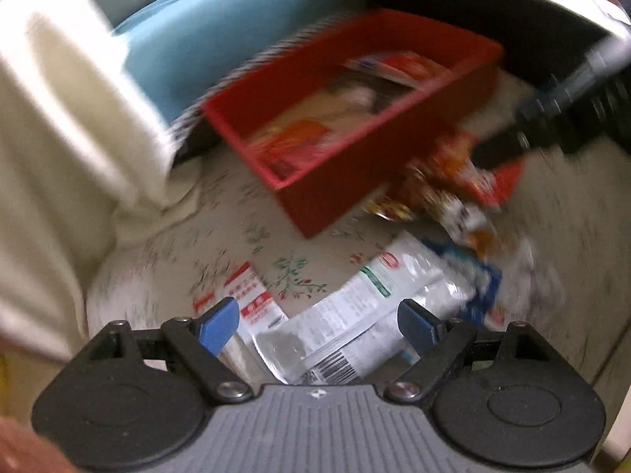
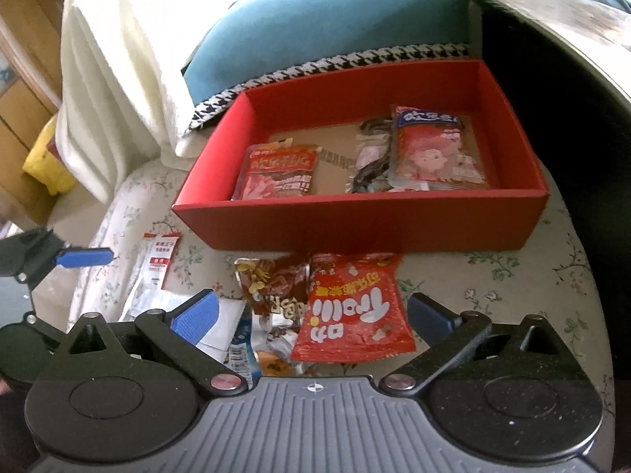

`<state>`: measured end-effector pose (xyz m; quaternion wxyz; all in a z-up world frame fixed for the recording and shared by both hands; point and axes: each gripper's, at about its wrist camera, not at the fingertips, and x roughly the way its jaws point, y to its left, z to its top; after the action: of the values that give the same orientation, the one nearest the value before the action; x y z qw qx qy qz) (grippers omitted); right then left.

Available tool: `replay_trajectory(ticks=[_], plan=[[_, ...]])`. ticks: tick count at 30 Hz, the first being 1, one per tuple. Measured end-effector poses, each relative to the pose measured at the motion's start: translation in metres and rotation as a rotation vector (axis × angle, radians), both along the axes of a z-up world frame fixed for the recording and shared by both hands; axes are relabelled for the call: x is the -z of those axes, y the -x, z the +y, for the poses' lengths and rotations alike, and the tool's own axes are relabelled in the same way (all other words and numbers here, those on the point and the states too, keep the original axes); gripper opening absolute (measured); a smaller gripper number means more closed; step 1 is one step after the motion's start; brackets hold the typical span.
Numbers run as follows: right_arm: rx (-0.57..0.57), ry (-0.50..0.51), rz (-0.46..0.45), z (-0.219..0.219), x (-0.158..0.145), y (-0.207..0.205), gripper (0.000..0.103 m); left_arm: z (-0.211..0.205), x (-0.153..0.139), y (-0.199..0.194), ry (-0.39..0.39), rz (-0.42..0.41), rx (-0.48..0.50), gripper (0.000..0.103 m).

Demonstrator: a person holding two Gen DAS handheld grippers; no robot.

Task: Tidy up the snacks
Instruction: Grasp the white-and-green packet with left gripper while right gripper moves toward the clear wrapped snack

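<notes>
From the left wrist, blurred, the left gripper (image 1: pixel 319 317) hangs with its blue pads spread wide and nothing clamped; a white foil snack packet (image 1: pixel 366 307) lies on the floral cloth (image 1: pixel 221 213) below the gap between them, a narrow red-and-white sachet (image 1: pixel 252 295) just beside it. Farther off stands the red box (image 1: pixel 315 201), tilted in this view, with packets inside, and a heap of red and brown packs lies near its corner, where the right gripper (image 1: pixel 497 153) reaches in. From the right wrist, the right gripper (image 2: pixel 311 315) is likewise released, jaws apart over a red snack bag (image 2: pixel 351 307) and a brown snack bag (image 2: pixel 272 287) lying side by side, touching, just in front of the box (image 2: pixel 355 220). Inside it are a red packet (image 2: pixel 280 171) at left, a dark clear packet (image 2: pixel 370 157) and a pink-faced packet (image 2: pixel 434 146) at right. The left gripper's blue finger (image 2: pixel 84 257) shows at the left edge.
</notes>
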<state>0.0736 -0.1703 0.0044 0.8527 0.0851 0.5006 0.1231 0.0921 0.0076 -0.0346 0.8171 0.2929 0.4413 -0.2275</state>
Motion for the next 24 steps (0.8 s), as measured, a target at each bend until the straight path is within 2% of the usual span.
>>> replay_trajectory(ticks=[6,9,11,14,16,17,20,24], plan=[[-0.002,-0.014,0.049,-0.002,0.010,-0.004,0.103,-0.010,0.016,-0.009,-0.041,0.177,0.192,0.082],[-0.017,-0.011,0.070,0.002,0.016,-0.006,0.103,-0.016,0.026,-0.013,-0.067,0.220,0.263,0.082],[-0.022,-0.012,0.088,0.005,0.020,-0.008,0.103,-0.019,0.034,-0.019,-0.087,0.217,0.285,0.082],[-0.012,-0.011,0.119,0.007,0.026,-0.012,0.103,-0.017,0.038,-0.031,-0.037,0.294,0.254,0.081],[-0.005,-0.012,0.115,0.005,0.025,-0.014,0.103,-0.013,0.038,-0.032,-0.010,0.324,0.221,0.072],[-0.001,-0.016,0.113,0.005,0.025,-0.015,0.103,-0.012,0.038,-0.029,-0.003,0.332,0.212,0.064],[0.003,-0.010,0.105,0.004,0.023,-0.015,0.103,-0.009,0.035,-0.016,0.019,0.347,0.148,0.052],[-0.016,0.003,0.112,0.006,0.025,-0.013,0.103,-0.008,0.034,0.003,0.054,0.345,0.042,0.049]])
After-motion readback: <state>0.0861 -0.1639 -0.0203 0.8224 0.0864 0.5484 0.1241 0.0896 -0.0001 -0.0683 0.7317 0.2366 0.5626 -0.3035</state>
